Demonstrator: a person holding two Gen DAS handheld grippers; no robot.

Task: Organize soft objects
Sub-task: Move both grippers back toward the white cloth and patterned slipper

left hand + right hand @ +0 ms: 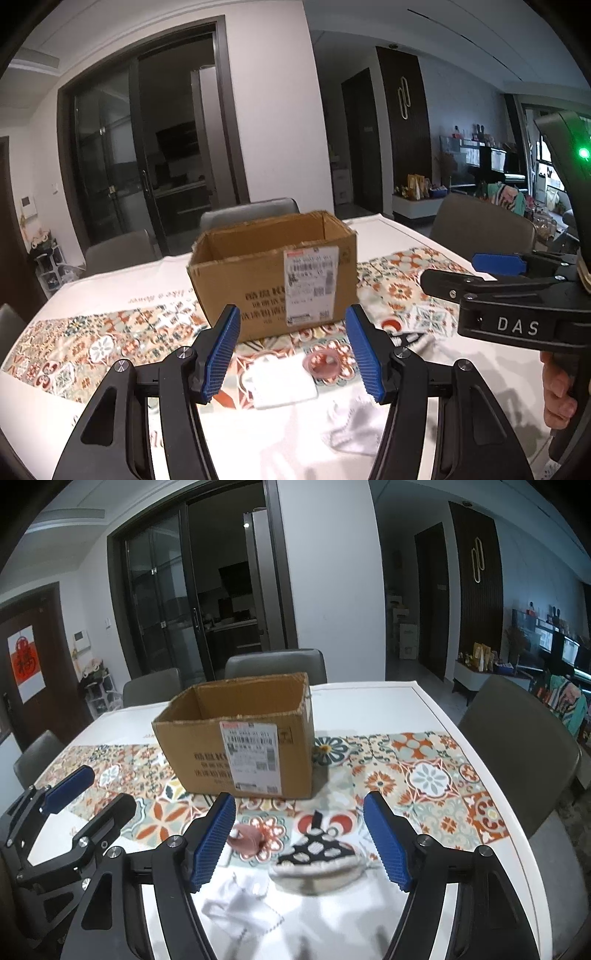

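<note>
An open cardboard box [273, 273] stands on the patterned table runner; it also shows in the right wrist view [240, 746]. My left gripper [293, 354] is open above a white folded cloth [282, 384] and a pink scrunchie [325, 363]. A white face mask [356, 424] lies nearer. My right gripper [301, 842] is open above a black-and-white spotted pouch [317, 860]. The pink scrunchie [245, 840] lies by its left finger, and the mask [243, 904] lies below. The right gripper [480, 273] shows open at the right of the left wrist view.
The white table [424, 698] carries a colourful tile-pattern runner [424, 775]. Grey chairs [275, 664] stand around it, one at the right [517, 746]. The left gripper [85, 797] shows at the left of the right wrist view. Dark glass doors are behind.
</note>
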